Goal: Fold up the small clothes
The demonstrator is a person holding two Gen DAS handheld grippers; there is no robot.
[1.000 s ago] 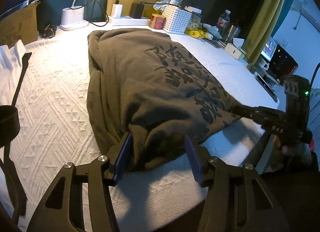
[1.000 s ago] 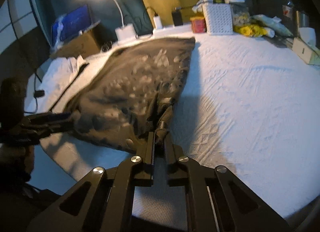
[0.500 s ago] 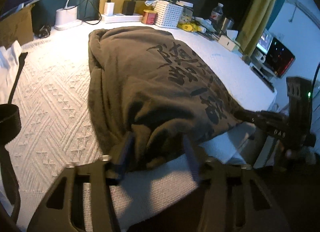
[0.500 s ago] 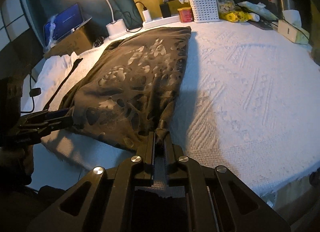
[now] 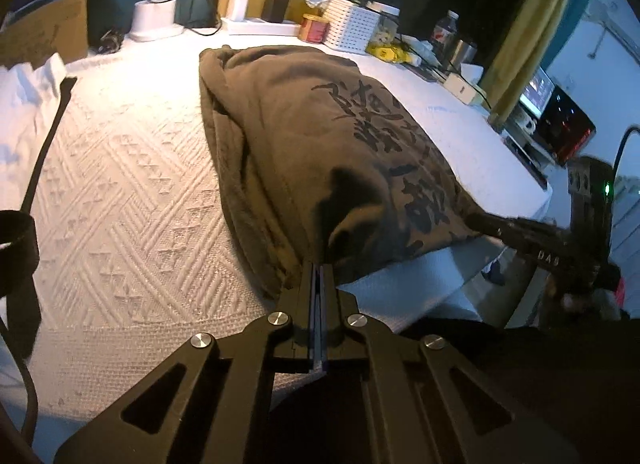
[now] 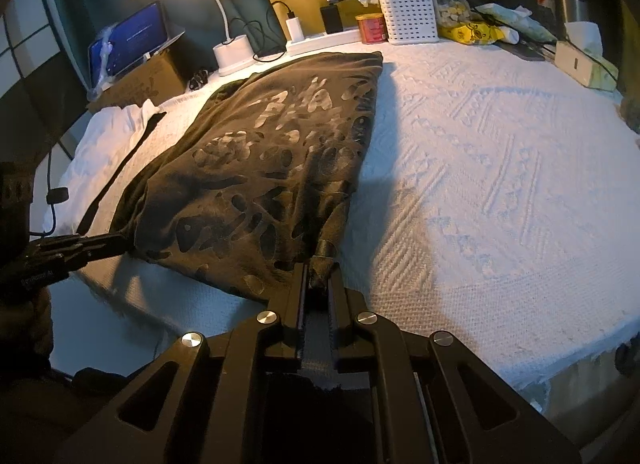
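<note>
An olive T-shirt [image 5: 320,136] with dark printed characters lies lengthwise on the white textured cloth, its near end at the table's front edge. My left gripper [image 5: 320,264] is closing its jaws tight on the shirt's near left corner, with fabric pinched between the pads. In the right wrist view the shirt [image 6: 260,168] runs away from me, and my right gripper [image 6: 318,268] is shut on its near right corner. Each gripper shows in the other's view: the right gripper [image 5: 476,220] at the shirt's right corner, the left gripper [image 6: 124,242] at the left one.
A white garment [image 5: 24,96] and a black strap [image 5: 48,136] lie at the left. Along the back stand a cardboard box [image 5: 44,36], a lamp base [image 5: 154,20], a power strip, a red tin and a white basket [image 5: 352,26]. A tissue box [image 6: 580,60] sits far right.
My left gripper's jaws went from wide open around the shirt's near edge to shut on it. The right gripper kept its grip on the other corner.
</note>
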